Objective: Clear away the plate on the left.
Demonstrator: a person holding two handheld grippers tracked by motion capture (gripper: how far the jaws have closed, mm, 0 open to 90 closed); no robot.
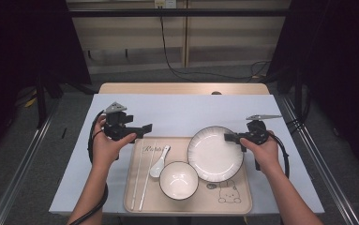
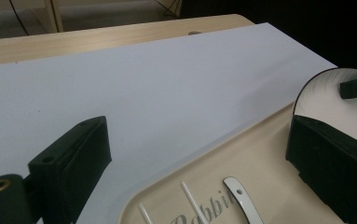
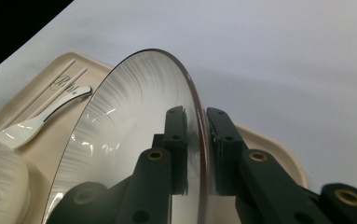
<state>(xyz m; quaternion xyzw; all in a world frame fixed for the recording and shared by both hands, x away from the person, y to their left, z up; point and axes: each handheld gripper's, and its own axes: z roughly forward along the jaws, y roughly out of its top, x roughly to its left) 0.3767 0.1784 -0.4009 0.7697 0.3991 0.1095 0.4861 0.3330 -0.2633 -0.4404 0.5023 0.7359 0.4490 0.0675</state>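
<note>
Far left of the high view: left gripper (image 1: 142,131) hovering over the bare white table cover (image 1: 177,110) just off the tray's upper left corner, jaws spread wide, nothing between them; same in the left gripper view, left gripper (image 2: 199,154) framing bare cover and a corner of the beige tray (image 2: 260,154). Next along, on the tray (image 1: 243,197): two white chopsticks (image 1: 139,176) lying lengthwise, then a white spoon (image 1: 159,161), then a small white bowl (image 1: 179,180) near the front edge. Right of these, the plate (image 1: 214,153), white with a thin dark rim, resting on the tray's upper right part and overhanging its far edge. At the plate's right rim, right gripper (image 1: 231,138), jaws pinched on the rim; in the right gripper view, right gripper (image 3: 195,116) with one pad inside the plate (image 3: 134,116) and one outside, rim clamped between. Likely glazed ceramic: stiff, fairly heavy for a one-sided pinch, slick, breakable if dropped or knocked. Best hold judged to be deep over the rim, pads flat on both faces, and the plate kept near level so it does not swing or slip. Edges to mind: the tray's raised lip under the plate, and the bowl close by the plate's near left edge, perhaps touching. Open room: plenty of bare cover beyond the tray and to its right.
</note>
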